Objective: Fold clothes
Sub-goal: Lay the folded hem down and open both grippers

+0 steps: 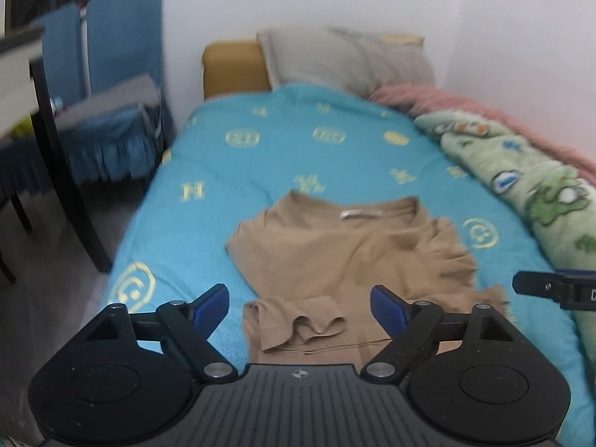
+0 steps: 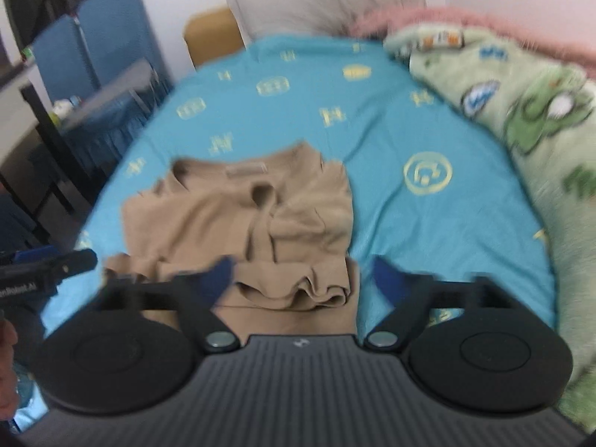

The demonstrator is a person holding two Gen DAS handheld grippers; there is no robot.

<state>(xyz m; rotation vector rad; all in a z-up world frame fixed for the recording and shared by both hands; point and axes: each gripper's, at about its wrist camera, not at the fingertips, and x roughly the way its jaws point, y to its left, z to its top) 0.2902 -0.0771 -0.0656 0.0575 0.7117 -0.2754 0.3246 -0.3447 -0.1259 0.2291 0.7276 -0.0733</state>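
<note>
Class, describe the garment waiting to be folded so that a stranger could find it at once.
Start at the bed with the turquoise sheet. Near its front edge lies a tan shirt, crumpled, collar toward the pillow. It is the only plain brown cloth; the green blanket beside it is patterned.

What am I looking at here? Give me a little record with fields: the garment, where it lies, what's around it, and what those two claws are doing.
garment: tan T-shirt, collar away from the cameras, partly folded and rumpled
surface: bed with turquoise sheet printed with yellow logos
beside it: green cartoon blanket along the right, pink fuzzy blanket behind that, grey pillow at the head
off the bed: blue chairs on the left
left claw: open, above the shirt's near edge, holding nothing
right claw: open, over the shirt's near right part, holding nothing
</note>
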